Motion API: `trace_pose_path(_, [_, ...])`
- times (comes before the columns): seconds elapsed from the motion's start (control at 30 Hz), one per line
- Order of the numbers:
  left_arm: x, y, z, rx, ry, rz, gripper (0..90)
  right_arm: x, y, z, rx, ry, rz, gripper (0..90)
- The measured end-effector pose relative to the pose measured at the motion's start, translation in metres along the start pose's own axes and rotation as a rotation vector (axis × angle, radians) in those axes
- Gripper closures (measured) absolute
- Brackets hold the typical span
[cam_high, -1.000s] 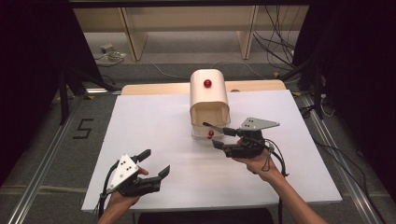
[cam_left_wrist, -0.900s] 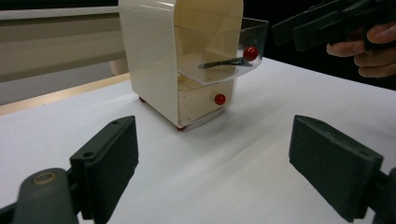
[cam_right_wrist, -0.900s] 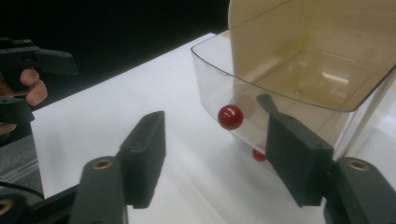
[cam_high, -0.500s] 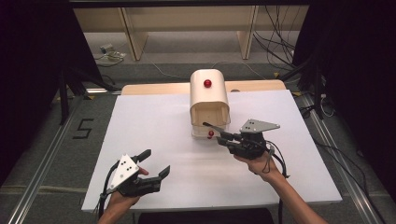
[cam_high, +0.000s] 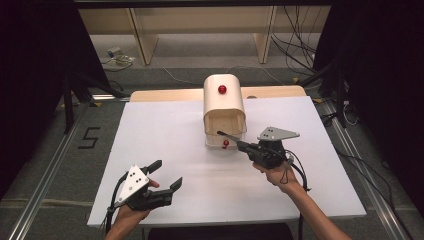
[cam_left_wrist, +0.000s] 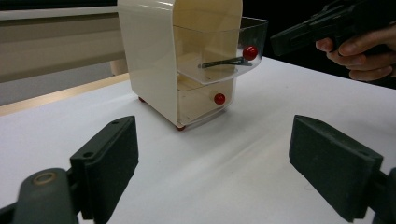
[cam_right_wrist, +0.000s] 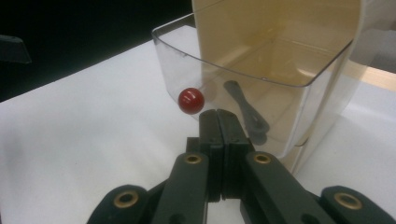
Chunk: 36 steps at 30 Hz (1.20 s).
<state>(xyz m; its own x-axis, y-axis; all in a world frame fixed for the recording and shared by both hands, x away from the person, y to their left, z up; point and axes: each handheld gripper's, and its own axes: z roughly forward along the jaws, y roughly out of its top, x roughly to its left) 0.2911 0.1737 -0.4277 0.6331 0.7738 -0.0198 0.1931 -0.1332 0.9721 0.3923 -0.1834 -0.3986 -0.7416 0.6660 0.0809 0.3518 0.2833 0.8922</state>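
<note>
**Drawer unit, upper drawer drawn out; right claw closed at its front**

High view. We see a cream drawer cabinet (cam_high: 224, 102) just ahead of the right gripper (cam_high: 235, 140), with a red knob on its top and another low on its front. The right gripper's jaws are pressed together and point at the cabinet's front. The left gripper (cam_high: 163, 175) sits well apart from it, near the table's front edge, jaws spread, nothing between them. The white table (cam_high: 170, 130) stands on grey floor; cables and a pale shelf frame lie beyond.

Left gripper view. Ahead of the spread jaws we note the clear upper drawer (cam_left_wrist: 219, 56) pulled out of the cabinet (cam_left_wrist: 154, 56); a dark slender tool (cam_left_wrist: 224, 62) lies in it, behind the drawer's red knob (cam_left_wrist: 250, 52). The lower drawer (cam_left_wrist: 205, 100) is in. The right gripper (cam_left_wrist: 317, 28) is beyond, at the right.

Right gripper view. Its jaws are closed flat, just below the red knob (cam_right_wrist: 191, 101) and the drawer's front wall (cam_right_wrist: 243, 88); whether they touch, we cannot tell. The dark tool (cam_right_wrist: 245, 109) lies inside the drawer.
</note>
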Motion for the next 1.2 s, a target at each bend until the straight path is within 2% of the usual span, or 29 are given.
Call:
trace_pose_path(0.63, [0.000,0.000,0.000,0.000,0.000,0.001,15.6,-0.002,0.000,0.008,0.000,-0.028,0.005,90.0])
trace_pose_path(1.2, [0.000,0.000,0.000,0.000,0.001,0.002,15.6,-0.003,0.000,0.012,-0.006,-0.032,0.005,90.0])
